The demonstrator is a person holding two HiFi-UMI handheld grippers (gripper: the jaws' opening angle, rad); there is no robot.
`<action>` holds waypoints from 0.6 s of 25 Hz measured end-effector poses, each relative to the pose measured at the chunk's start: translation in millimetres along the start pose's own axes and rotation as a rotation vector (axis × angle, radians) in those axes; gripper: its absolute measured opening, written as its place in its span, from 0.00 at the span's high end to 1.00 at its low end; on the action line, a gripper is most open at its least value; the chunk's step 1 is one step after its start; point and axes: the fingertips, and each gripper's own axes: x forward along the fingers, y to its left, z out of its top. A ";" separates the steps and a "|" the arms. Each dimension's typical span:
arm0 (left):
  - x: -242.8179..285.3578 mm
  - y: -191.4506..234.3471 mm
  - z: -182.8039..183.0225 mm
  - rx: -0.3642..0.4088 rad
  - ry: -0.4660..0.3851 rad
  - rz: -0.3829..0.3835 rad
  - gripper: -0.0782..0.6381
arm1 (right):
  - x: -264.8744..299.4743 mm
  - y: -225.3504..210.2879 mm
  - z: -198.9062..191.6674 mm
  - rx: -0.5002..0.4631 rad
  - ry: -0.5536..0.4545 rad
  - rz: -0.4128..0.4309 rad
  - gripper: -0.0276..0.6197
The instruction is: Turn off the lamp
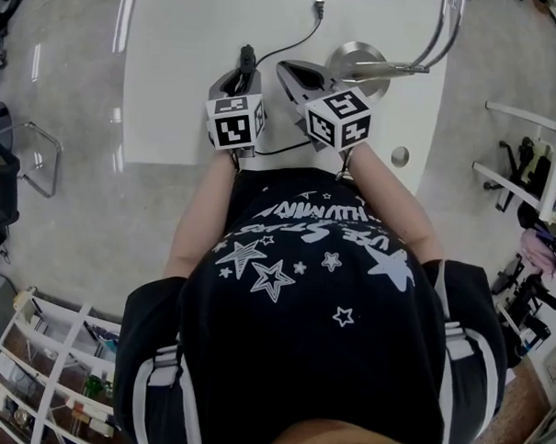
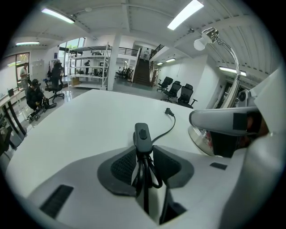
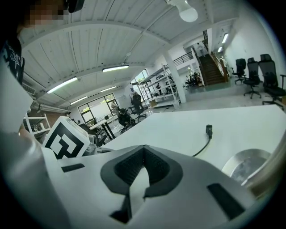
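A desk lamp stands on the white table (image 1: 173,92), with a round silver base (image 1: 357,56) and a curved chrome neck (image 1: 440,30). Its black cord runs to a loose plug (image 1: 318,4). My left gripper (image 1: 245,70) is shut on the cord's black inline switch (image 1: 247,53); in the left gripper view the switch (image 2: 142,135) stands upright between the pads of that gripper (image 2: 144,154), rocker facing me, with loops of cord behind. The bulb (image 2: 201,43) hangs above; I cannot tell whether it is lit. My right gripper (image 1: 289,72) (image 3: 143,150) is shut and empty, next to the lamp base (image 3: 248,165).
A round cable hole (image 1: 400,156) sits near the table's front right. The person's body fills the lower head view. On the floor are a white shelf (image 1: 42,363) at lower left, a metal chair frame (image 1: 37,155) at left and a rack (image 1: 538,173) at right.
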 end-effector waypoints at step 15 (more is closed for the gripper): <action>0.1 -1.9 0.0 0.022 -0.001 -0.010 0.72 | 60.4 14.8 -8.0 -0.247 0.238 0.171 0.95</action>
